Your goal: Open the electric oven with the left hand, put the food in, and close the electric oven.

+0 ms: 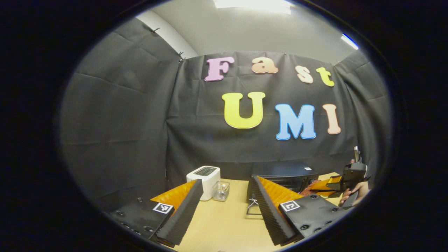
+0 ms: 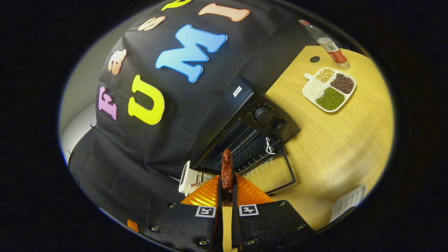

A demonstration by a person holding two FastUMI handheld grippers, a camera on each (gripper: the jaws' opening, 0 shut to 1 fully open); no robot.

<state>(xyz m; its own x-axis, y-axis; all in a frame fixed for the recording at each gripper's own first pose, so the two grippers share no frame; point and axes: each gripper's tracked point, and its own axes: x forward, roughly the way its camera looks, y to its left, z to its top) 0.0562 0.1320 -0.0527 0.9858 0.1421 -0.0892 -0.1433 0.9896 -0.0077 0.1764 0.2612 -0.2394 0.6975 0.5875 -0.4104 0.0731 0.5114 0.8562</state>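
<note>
The black electric oven [image 2: 260,113] stands against the booth wall with two knobs on its panel. Its glass door [image 2: 276,173] is folded down flat onto the table, and the rack inside shows. My right gripper [image 2: 226,187] is shut on a reddish-brown strip of food [image 2: 226,168], held upright just in front of the oven's mouth. In the left gripper view the oven [image 1: 283,171] sits ahead to the right. My left gripper [image 1: 226,182] is open over the table with nothing between its fingers. The right gripper [image 1: 350,176], held by a hand [image 1: 358,192], is at the far right.
A white toaster [image 1: 204,178] and a small clear container [image 1: 221,190] stand left of the oven. Right of the oven are a white divided tray of beans [image 2: 329,89], a plastic bottle [image 2: 327,43] and a sheet of paper [image 2: 348,203] on the wooden table [image 2: 336,147].
</note>
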